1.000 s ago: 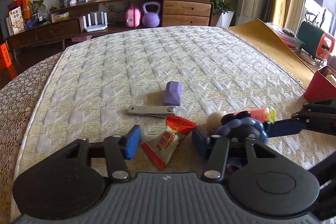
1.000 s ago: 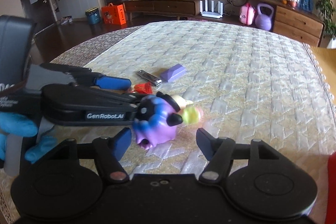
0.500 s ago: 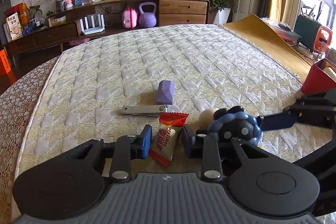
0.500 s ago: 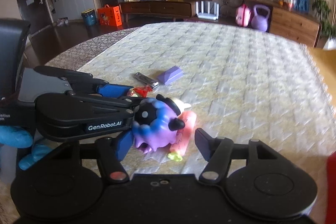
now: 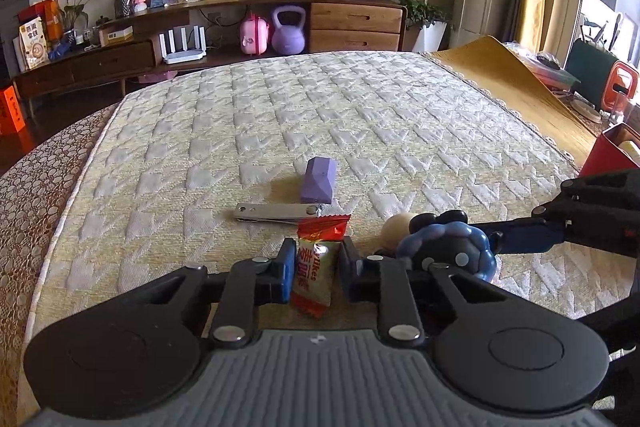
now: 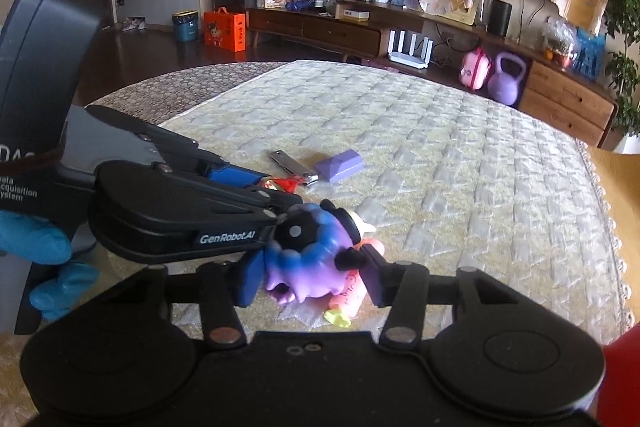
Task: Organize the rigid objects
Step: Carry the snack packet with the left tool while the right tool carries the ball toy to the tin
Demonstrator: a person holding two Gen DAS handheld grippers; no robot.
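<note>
Fingers closing — left gripper point(image 5: 314, 269) pinching snack packet point(image 5: 316, 273), right gripper point(image 6: 310, 277) around toy point(image 6: 308, 259) (open quilt point(image 5: 360, 115) beyond)

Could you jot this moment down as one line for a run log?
left hand-held gripper: closing on snack packet | right hand-held gripper: closing around toy | clippers, purple block: untouched

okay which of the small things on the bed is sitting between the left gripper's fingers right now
The red snack packet. The left gripper is closing around it; the nail clipper and purple block lie beyond its fingertips.

1 snack pkt point(image 5: 316, 267), 1 clipper point(image 5: 278, 211), 1 purple block point(image 5: 319, 180), 1 toy point(image 6: 310, 255).
</note>
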